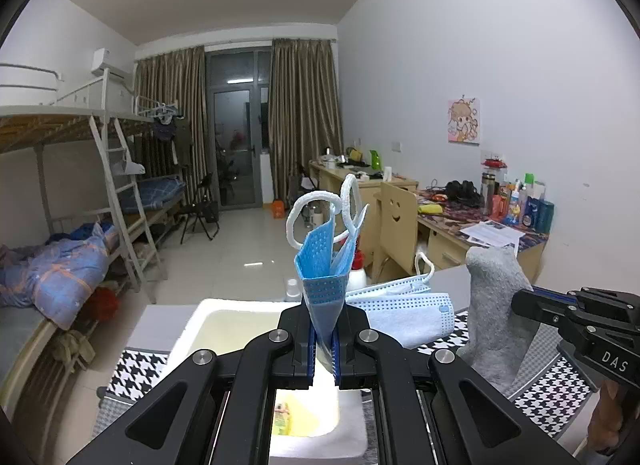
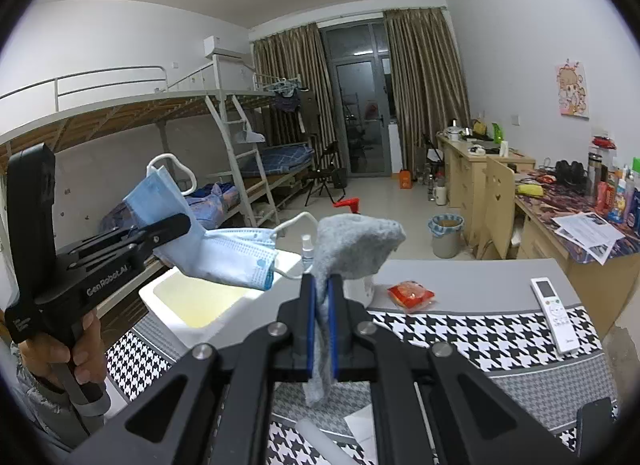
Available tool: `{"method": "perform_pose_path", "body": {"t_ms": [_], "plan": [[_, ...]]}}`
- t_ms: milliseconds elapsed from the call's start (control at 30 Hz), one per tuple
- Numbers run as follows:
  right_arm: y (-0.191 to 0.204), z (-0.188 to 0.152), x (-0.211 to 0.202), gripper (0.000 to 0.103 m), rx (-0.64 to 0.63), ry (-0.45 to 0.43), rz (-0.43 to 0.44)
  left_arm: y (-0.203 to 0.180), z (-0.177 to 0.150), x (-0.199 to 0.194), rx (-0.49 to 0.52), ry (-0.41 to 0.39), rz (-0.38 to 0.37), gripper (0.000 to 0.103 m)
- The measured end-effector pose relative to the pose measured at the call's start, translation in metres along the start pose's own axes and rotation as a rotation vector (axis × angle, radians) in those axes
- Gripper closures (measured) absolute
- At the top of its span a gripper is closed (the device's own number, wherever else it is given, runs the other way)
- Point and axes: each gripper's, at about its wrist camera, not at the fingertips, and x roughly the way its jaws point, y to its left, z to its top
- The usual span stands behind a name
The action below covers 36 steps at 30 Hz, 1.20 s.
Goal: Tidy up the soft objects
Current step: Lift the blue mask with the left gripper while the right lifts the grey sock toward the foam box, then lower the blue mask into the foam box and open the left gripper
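Note:
My left gripper (image 1: 324, 341) is shut on a blue face mask (image 1: 325, 273) and holds it in the air above a white foam box (image 1: 192, 329). In the right wrist view the mask (image 2: 224, 253) hangs from the left gripper (image 2: 176, 229) over the box (image 2: 240, 305). My right gripper (image 2: 323, 305) is shut on a grey sock (image 2: 352, 249) and holds it up over the table, right of the box. The sock (image 1: 492, 305) and the right gripper (image 1: 520, 305) show at the right of the left wrist view.
The table carries a houndstooth cloth (image 2: 472, 337). On it lie a white remote (image 2: 554, 313) and a red snack packet (image 2: 410, 295). A white roll (image 2: 320, 441) lies near the front edge. Desks, a chair and bunk beds stand behind.

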Motion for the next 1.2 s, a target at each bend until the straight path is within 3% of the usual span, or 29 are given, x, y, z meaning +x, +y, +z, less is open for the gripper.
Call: {"method": "perform_pose_path", "body": {"t_ms": [700, 1133, 1200], "plan": [[0.022, 0.013, 0.021, 0.095, -0.032, 0.003, 0.072, 0.035, 0.004, 0.005, -0.043, 0.005, 0.114, 0.097], [0.032, 0.015, 0.028, 0.095, -0.051, 0.015, 0.091, 0.063, -0.014, 0.035, -0.094, 0.104, 0.183, 0.096], [0.032, 0.015, 0.029, 0.095, -0.048, 0.019, 0.091, 0.063, -0.017, 0.041, -0.085, 0.125, 0.184, 0.087]]}}
